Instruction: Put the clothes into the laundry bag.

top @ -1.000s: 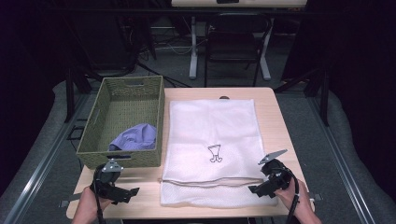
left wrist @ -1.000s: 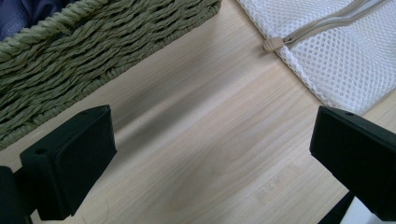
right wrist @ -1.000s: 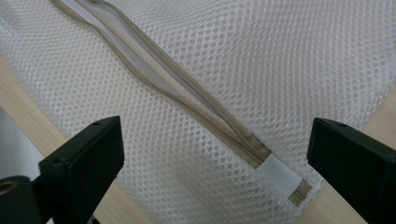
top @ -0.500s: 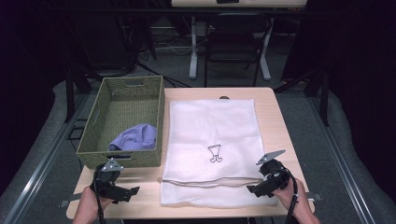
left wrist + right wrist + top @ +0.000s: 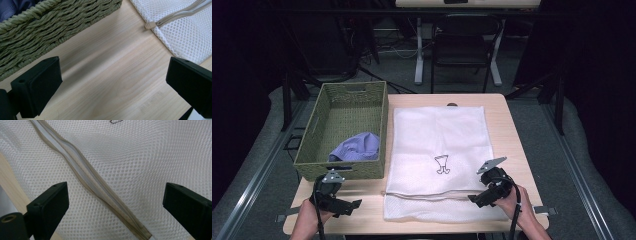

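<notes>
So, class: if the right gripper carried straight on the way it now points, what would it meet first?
Most likely the zipper of the white mesh bag. The right gripper has its jaws wide apart, with the zipper running between them over the mesh. How far above the bag it hangs is unclear.

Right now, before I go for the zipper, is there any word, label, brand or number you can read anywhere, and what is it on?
No readable text anywhere.
mesh laundry bag: a small dark line-drawn mark, a picture rather than letters; nothing to quote.
zipper pull: plain beige, no marking to be seen.
woven basket and purple cloth: no label visible.
Both grippers, left gripper and right gripper: black jaws, no print.
</notes>
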